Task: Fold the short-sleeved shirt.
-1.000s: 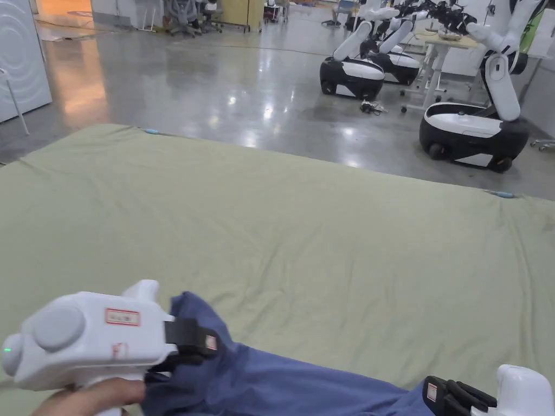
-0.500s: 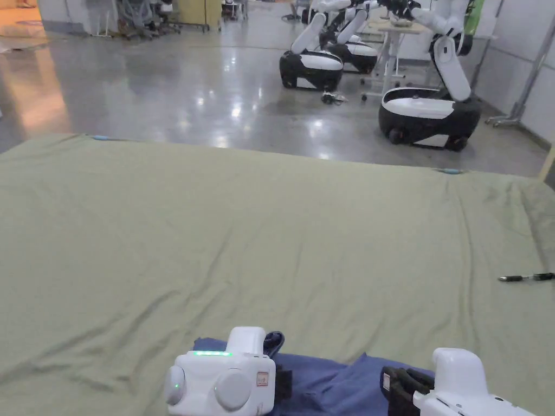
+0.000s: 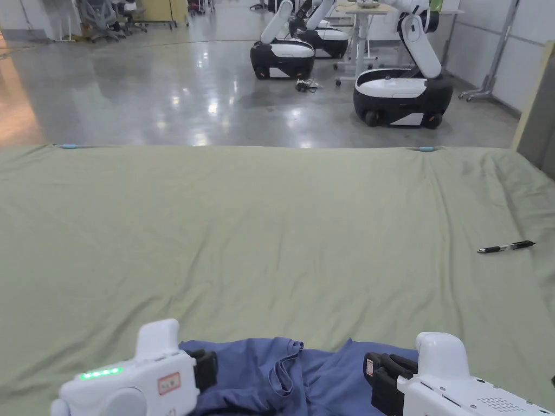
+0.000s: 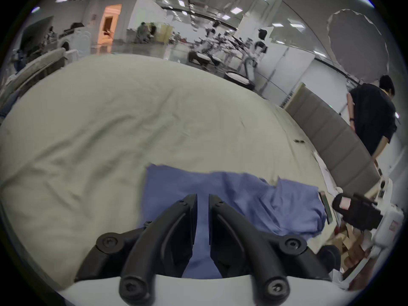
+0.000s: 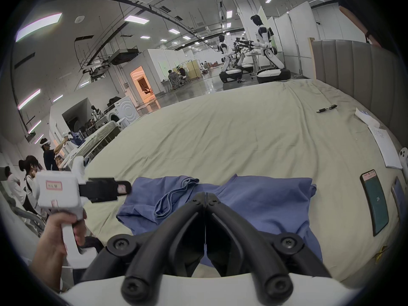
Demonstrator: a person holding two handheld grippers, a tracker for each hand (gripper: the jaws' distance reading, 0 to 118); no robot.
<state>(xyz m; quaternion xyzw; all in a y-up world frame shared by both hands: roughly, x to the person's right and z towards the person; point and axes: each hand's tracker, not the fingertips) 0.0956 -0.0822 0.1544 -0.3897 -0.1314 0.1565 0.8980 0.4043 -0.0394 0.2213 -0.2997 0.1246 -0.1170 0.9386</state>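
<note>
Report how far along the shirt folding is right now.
Done: the blue shirt lies on the green sheet near its front edge, but rumpled, with no neat fold visible. In hand: the left gripper is nearly closed with blue cloth between its jaws; the right gripper has jaws together over the shirt, grip unclear. Left: spreading it flat and all the folds.

A large robotics laboratory or test hall is shown. Wheeled white humanoid robots (image 3: pixel 402 89) are parked on a polished concrete floor (image 3: pixel 162 103), beside a height-adjustable table (image 3: pixel 362 21). White partition panels (image 5: pixel 297 32), exposed ceiling ducting and strip lights (image 5: pixel 136 19) are seen overhead. A bed (image 3: pixel 271 227) with an olive sheet and a washing machine (image 5: pixel 123 111) are set up as mock domestic stations.
</note>
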